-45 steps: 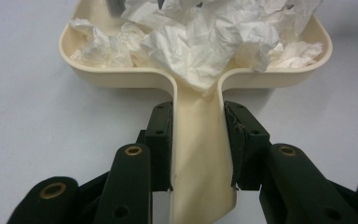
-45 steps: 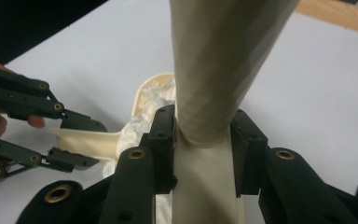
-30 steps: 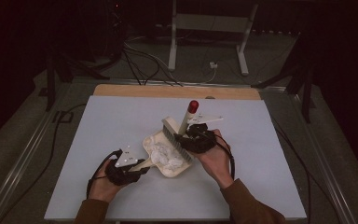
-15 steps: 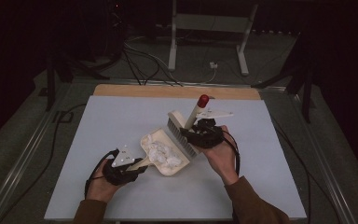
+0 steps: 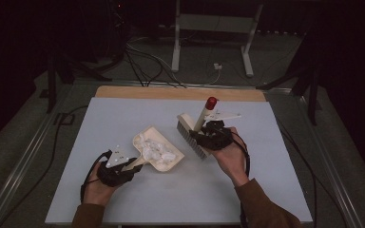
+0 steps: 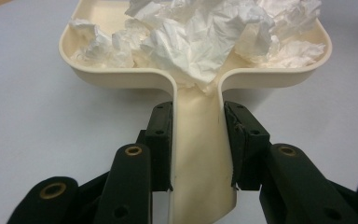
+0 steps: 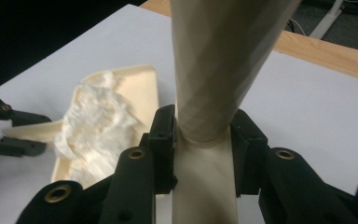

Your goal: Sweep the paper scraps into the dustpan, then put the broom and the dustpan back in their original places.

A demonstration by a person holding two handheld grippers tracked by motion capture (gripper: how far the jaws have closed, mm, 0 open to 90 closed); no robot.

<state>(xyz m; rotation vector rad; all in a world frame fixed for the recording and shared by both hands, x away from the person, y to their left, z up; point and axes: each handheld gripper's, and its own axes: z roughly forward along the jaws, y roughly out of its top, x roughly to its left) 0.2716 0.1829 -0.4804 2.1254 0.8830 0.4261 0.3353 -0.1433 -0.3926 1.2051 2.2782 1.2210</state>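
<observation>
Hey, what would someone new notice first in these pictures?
A cream dustpan heaped with crumpled white tissue sits left of centre on the pale table, its handle clamped in the left gripper. Beside it, the right gripper grips a brush with a red-tipped handle.

A pale grey table top (image 5: 123, 118) fills the middle of the high view, with a strip of bare wood (image 5: 180, 93) along its far edge. Beyond that edge, black cables (image 5: 142, 66) trail across the dark floor, near a white metal stand (image 5: 214, 28) and a small white plug (image 5: 217, 66).
</observation>
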